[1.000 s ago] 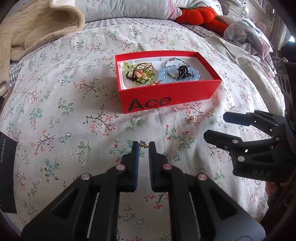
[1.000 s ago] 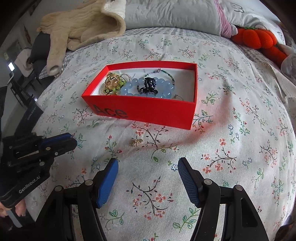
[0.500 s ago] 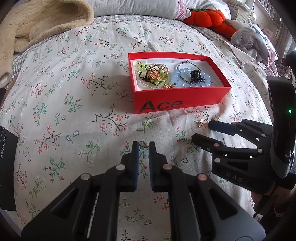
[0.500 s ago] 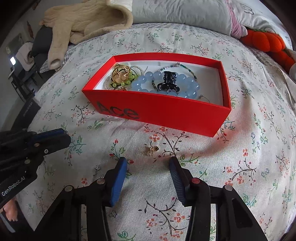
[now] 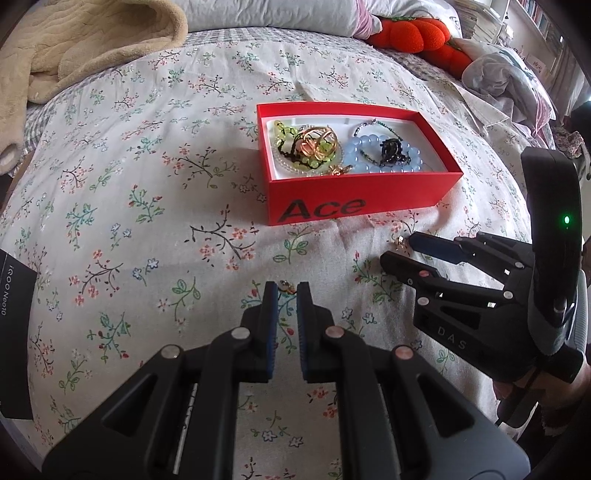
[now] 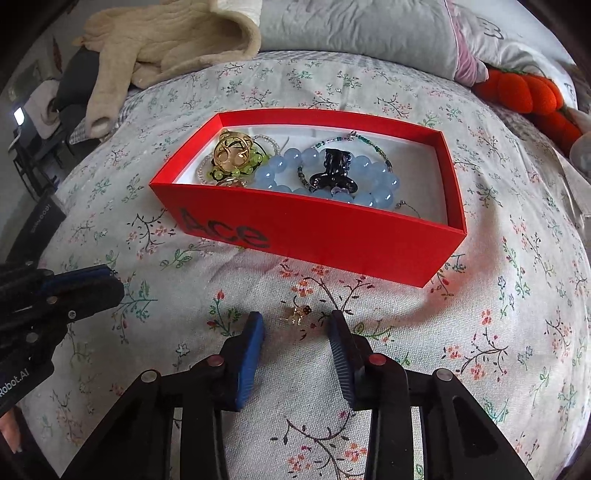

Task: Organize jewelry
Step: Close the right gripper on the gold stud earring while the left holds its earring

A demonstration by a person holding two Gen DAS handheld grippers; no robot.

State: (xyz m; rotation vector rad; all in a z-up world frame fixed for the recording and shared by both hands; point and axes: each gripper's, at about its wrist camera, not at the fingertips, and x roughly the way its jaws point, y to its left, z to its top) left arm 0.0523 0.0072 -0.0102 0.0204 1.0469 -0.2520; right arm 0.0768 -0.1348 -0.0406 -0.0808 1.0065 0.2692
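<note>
A red "Ace" box (image 5: 365,206) (image 6: 332,240) sits on the flowered bedspread and holds a blue bead bracelet (image 6: 369,181), a gold ring piece (image 6: 232,151), green beads and a dark charm. My left gripper (image 5: 284,290) is shut on a small gold earring (image 5: 285,285) at its fingertips. My right gripper (image 6: 295,323) is open, low over the bedspread, with a second small gold earring (image 6: 298,314) lying between its fingertips. In the left wrist view the right gripper (image 5: 402,247) is at the right, in front of the box, its tips beside that earring (image 5: 399,240).
A beige blanket (image 5: 74,48) and pillows (image 6: 351,29) lie at the back. An orange plush toy (image 5: 410,33) lies at the back right. A black phone box (image 5: 14,354) sits at the left edge of the bed.
My right gripper has moved forward toward the loose earring and narrowed, so the earring now lies between its tips. My left gripper has stayed shut on its earring and moved closer to the box.
</note>
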